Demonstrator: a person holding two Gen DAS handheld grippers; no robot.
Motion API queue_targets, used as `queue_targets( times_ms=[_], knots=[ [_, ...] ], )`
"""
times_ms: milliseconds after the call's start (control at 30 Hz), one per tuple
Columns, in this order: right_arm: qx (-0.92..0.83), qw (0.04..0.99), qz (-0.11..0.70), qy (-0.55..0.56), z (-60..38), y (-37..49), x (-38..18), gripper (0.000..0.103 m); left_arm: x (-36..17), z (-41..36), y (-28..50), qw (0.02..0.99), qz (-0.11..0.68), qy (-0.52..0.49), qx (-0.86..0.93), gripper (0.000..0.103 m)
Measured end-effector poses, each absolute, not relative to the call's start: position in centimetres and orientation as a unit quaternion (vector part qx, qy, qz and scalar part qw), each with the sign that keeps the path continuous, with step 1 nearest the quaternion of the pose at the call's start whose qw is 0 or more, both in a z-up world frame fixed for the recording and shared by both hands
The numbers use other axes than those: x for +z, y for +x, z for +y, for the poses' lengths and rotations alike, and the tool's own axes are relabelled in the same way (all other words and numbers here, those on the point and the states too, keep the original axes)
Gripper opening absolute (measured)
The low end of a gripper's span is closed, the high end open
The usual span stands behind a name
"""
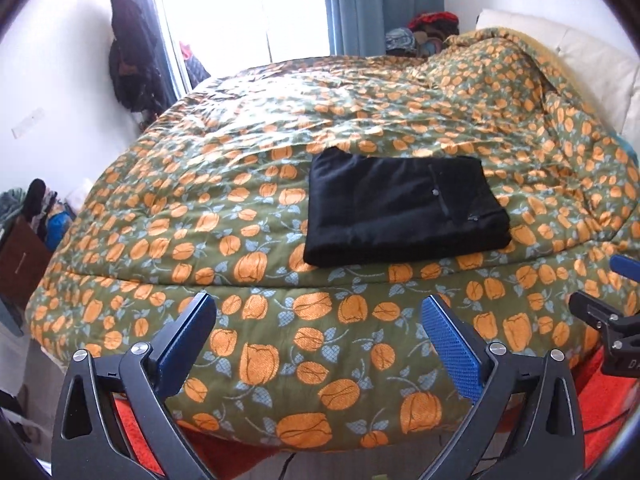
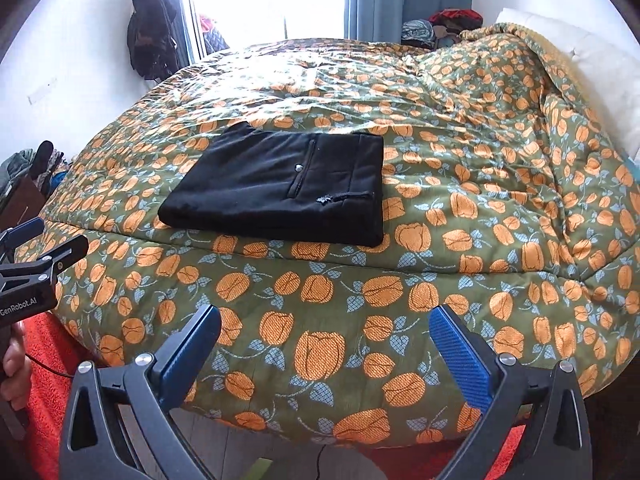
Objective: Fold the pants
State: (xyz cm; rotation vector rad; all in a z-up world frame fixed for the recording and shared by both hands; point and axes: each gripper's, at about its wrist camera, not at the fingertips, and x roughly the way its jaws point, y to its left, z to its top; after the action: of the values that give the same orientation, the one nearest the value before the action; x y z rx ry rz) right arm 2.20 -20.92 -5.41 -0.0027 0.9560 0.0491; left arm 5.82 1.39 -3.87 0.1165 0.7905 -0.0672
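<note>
folded black pants (image 2: 280, 188) on quilt (image 2: 440, 280); both jaws released (left gripper (image 2: 24, 276) reads "genrobot.ai").

"GenRobot.AI" in white on the black body of the left hand-held gripper (image 2: 16, 236).
</note>
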Motion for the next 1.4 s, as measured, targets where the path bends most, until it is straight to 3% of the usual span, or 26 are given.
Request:
queue_targets(
  times_ms=[300,467,800,1100,1400],
  knots=[
    [0.07,0.877,0.476,-0.001,-19.9,-0.6,-4.3,0.103,-5.3,1.7,5.1,0.88,0.473,0.026,-0.043,0.102],
    [0.074,0.867,0.492,0.022,-20.8,-2.1,-4.5,0.103,-5.2,0.9,3.0,0.876,0.47,0.108,-0.011,0.102],
    [0.075,0.848,0.523,0.043,-19.4,-0.8,-4.7,0.103,-5.7,1.6,3.6,0.863,0.495,0.09,-0.036,0.101],
    [0.049,0.866,0.497,0.01,-18.4,-1.6,-1.9,0.103,-5.3,1.6,2.8,0.863,0.497,0.08,-0.044,0.101],
    [0.038,0.861,0.507,0.001,-19.2,-1.1,-3.4,0.103,-5.2,1.0,3.1,0.865,0.494,0.087,-0.037,0.101]
  ],
)
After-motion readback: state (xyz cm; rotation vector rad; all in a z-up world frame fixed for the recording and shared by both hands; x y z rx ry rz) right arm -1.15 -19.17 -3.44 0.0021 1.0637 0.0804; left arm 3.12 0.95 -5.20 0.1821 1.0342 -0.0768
